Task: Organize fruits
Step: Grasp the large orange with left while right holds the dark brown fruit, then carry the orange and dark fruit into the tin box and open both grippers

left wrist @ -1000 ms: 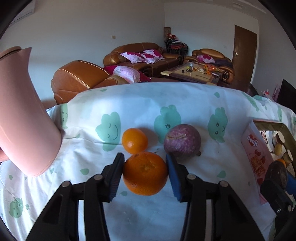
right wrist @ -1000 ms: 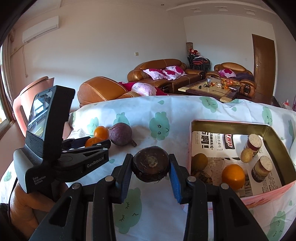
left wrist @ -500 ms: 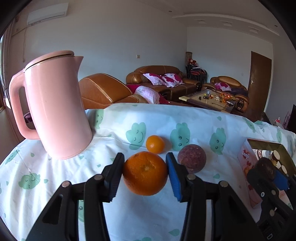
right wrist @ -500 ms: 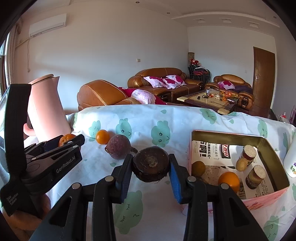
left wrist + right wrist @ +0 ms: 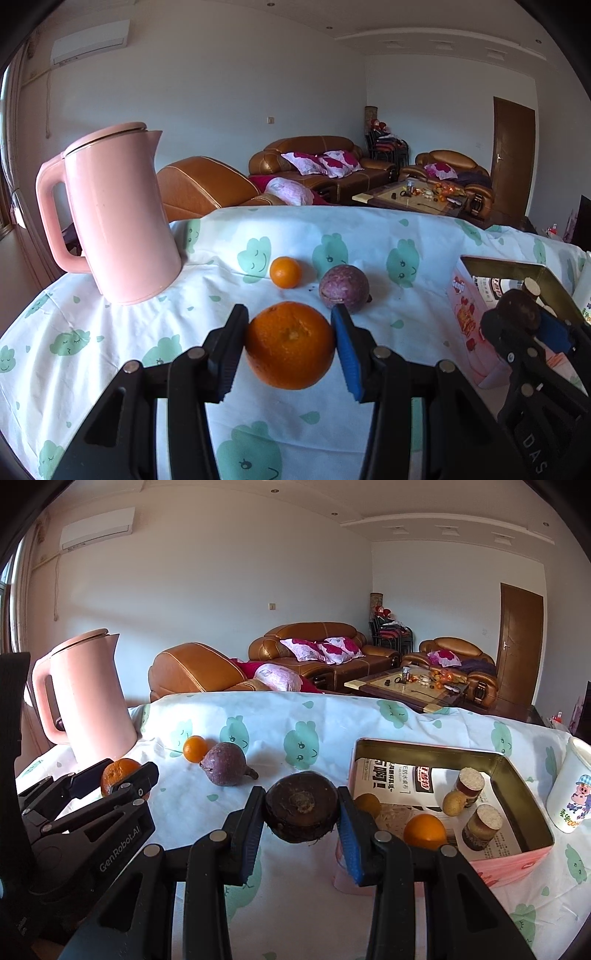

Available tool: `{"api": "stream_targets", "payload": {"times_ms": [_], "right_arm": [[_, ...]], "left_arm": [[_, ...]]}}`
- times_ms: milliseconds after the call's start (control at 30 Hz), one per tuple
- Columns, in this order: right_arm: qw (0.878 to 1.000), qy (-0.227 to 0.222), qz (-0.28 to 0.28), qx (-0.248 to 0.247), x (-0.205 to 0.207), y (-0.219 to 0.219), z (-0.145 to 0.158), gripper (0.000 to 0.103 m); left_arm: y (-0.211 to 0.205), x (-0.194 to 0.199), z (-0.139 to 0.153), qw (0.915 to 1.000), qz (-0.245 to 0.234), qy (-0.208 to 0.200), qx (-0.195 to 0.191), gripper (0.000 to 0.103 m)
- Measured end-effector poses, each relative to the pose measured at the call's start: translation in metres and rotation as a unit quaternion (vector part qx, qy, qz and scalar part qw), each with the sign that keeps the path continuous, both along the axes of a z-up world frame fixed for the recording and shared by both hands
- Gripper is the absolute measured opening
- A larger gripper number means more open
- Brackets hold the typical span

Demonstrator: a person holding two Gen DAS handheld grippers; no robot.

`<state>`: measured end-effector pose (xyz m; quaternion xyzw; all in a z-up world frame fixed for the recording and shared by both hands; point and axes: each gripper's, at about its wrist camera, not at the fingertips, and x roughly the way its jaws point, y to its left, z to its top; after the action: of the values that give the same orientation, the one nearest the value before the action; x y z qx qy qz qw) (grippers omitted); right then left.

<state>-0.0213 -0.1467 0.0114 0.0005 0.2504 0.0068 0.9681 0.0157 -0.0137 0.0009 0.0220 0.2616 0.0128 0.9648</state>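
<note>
Both hand-held grippers carry fruit above the table with the white, green-cloud-printed cloth (image 5: pixel 369 236).

Left gripper (image 5: pixel 290 345): jaws clamped on a large round orange with dimpled peel (image 5: pixel 290 345), pads on opposite sides at its widest girth. It is off the cloth.

Right gripper (image 5: pixel 301 806): jaws clamped on a dark brown, rough-skinned round fruit (image 5: pixel 301 806), stem scar facing the camera. It hangs just beside the near left corner of the open pink tin box with gold inner walls (image 5: pixel 517 775).

On the cloth: a small orange tangerine (image 5: pixel 285 272) and a dull purple round fruit with a short stem (image 5: pixel 343 287), close together, near the pink plastic kettle (image 5: pixel 118 218). The box already holds two orange fruits, a small yellowish one and two cork-topped jars.

Handling, my estimate: the orange is firm but yields under pressure; its peel gives fair friction. A grip across the equator suits it; off-centre pads would let it roll out. The dark fruit looks harder and coarse, unlikely to slip. Neither seems heavy. Set each down gently, as dropping could bruise them or knock over the jars.
</note>
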Motion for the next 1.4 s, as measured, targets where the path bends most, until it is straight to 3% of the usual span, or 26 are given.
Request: {"api": "stream_targets", "payload": {"times_ms": [600, 1100, 1400], "right_arm": [[0.999, -0.019, -0.045, -0.008, -0.025, -0.071, 0.008, 0.040], [0.989, -0.040, -0.145, 0.007, -0.024, -0.154, 0.020, 0.040], [0.986, -0.006, -0.163, 0.028, 0.003, -0.184, 0.008, 0.040]], "left_arm": [[-0.067, -0.020, 0.010, 0.9976, -0.068, -0.012, 0.004, 0.048], [-0.140, -0.009, 0.025, 0.9905, -0.134, -0.030, -0.003, 0.048], [-0.185, 0.013, 0.017, 0.9856, -0.169, -0.001, -0.007, 0.048]]}}
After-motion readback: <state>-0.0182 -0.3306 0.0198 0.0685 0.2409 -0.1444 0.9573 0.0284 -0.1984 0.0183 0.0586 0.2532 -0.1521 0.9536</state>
